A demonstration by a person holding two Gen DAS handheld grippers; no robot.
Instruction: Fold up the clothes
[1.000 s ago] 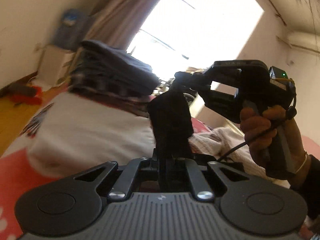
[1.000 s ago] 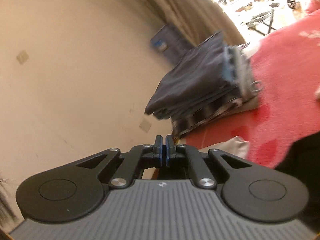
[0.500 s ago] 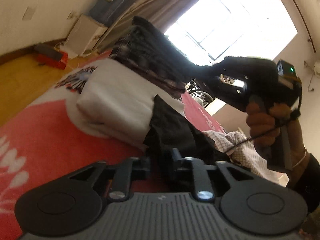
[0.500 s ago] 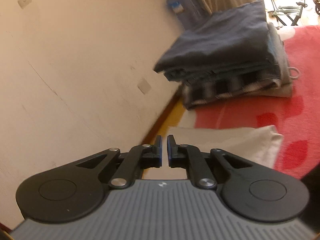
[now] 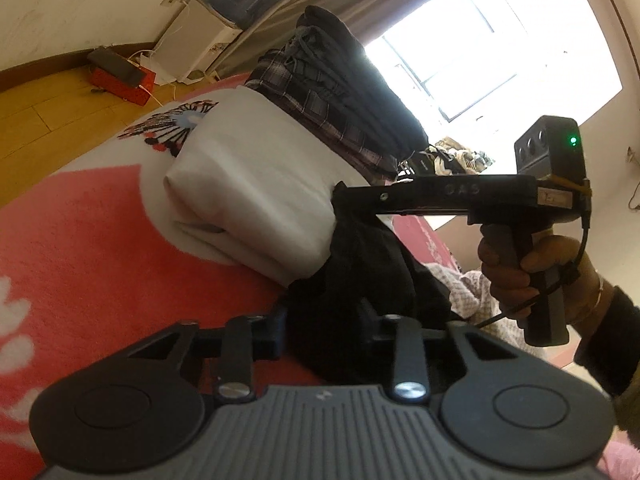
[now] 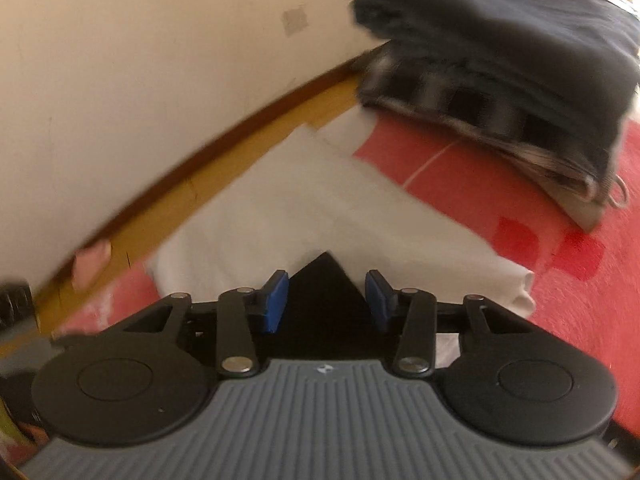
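Lying between both claws, black garment beside folded stack.

Left wrist view: daylight enters through the window, blown out to plain white, no detail outside. Things in front of the window go near-black: the dark stack and the black cloth lose their folds. The white fold below the stack is evenly lit and sharp. Floor and wall lines bow toward the picture's edge. Right wrist view: softer light, motion-blurred; stack and skirting smeared.
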